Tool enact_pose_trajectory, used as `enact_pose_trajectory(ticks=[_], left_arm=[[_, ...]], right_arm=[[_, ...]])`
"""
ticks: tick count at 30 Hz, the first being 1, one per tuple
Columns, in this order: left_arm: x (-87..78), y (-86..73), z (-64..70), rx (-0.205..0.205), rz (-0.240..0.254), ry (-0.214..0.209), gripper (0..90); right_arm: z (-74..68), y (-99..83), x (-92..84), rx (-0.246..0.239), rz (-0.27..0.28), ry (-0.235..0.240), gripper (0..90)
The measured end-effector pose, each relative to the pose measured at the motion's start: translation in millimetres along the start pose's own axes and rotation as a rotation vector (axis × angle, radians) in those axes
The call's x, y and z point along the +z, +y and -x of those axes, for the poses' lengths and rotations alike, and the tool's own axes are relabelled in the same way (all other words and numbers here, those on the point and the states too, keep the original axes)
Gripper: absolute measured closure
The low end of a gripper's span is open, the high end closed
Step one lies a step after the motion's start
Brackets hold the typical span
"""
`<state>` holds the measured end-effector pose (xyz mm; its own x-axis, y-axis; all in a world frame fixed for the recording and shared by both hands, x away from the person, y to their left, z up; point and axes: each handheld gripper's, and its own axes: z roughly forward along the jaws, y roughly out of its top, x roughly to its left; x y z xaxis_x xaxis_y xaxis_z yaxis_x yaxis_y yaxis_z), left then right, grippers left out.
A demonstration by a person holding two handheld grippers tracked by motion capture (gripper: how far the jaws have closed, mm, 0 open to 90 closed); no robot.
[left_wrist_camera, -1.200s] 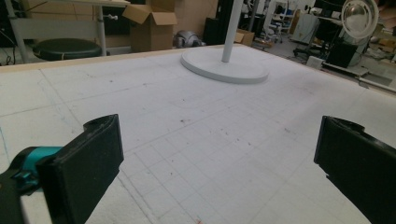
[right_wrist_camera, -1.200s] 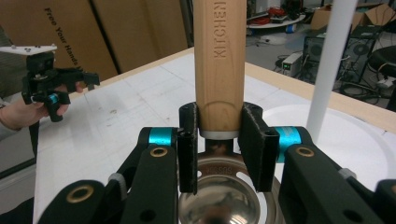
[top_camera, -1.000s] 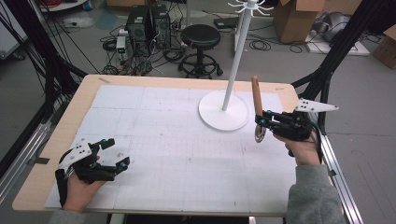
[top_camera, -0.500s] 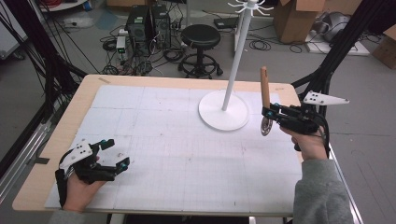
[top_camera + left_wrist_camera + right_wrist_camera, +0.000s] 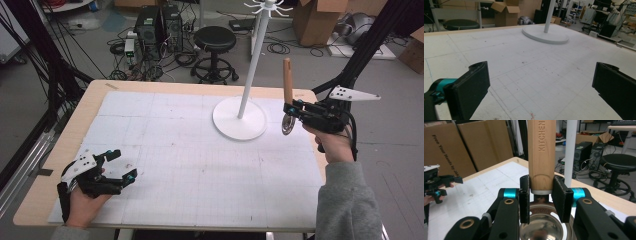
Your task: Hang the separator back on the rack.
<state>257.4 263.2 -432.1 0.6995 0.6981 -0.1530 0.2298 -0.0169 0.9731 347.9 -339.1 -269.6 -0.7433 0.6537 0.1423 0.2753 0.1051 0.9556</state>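
Raised higher: right hand-held gripper [image 5: 290, 111] pinching wooden-handled utensil [image 5: 541, 152]; "KITCHEN" legible in right gripper view; left hand-held gripper [image 5: 119, 165] spread.

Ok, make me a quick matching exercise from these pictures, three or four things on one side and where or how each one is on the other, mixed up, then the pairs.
1. left gripper
2. right gripper
3. wooden-handled utensil
4. white stand

A. held upright, metal end down
B. open, low over the mat
C. on the table's far side
D. shut on the handle

Pairs: 1-B, 2-D, 3-A, 4-C

Left hand-held gripper [image 5: 121, 165] low with jaws spread, right hand-held gripper [image 5: 289, 111] raised, clamped.
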Motion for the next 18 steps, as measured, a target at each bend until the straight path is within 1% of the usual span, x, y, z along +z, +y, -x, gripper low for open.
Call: enact_pose_trajectory(ticks=[3,12,18], left_arm=[[-0.1,0.6,0.3,-0.002,0.008,-0.002,1.8],[-1.2,0.9,0.5,-0.001,0.01,-0.002,1.8],[-2.0,0.3,-0.2,-0.003,0.012,0.001,1.8]], right_arm=[[1.8,3.8,1.6,-0.006,0.001,-0.006,69.8],[6.5,16.3,5.7,-0.001,0.008,-0.027,69.8],[9.1,20.7,9.4,-0.002,0.013,-0.044,69.8]])
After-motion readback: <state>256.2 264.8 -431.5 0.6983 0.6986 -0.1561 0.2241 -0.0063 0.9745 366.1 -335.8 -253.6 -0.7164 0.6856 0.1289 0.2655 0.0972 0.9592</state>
